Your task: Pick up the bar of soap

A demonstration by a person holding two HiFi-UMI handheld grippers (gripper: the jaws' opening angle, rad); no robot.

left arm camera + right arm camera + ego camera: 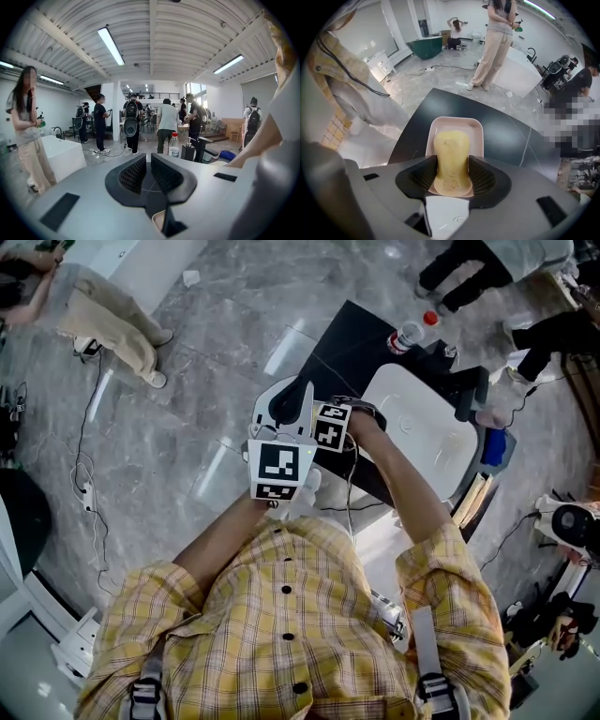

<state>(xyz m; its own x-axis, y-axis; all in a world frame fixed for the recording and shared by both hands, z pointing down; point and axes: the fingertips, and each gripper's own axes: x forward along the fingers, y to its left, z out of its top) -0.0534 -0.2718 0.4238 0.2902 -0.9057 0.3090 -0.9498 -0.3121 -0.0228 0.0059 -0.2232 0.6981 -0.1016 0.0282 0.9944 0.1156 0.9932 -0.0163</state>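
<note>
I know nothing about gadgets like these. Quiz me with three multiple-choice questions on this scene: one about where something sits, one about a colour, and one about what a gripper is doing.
1. Where is the yellow bar of soap?
A. On the grey floor
B. Over the pale pink rectangular dish
C. In the white basin

2. What colour is the cap of the clear plastic bottle?
A. Red
B. Blue
C. Green

3. How do the jaws of the right gripper stand?
A. Wide apart with nothing between them
B. Pressed against the two sides of the soap
C. Closed on the bottle

Answers:
1 B: the right gripper view shows the soap over the dish on the black counter.
2 A: the head view shows a red cap.
3 B: both dark pads touch the soap's narrow middle.
</note>
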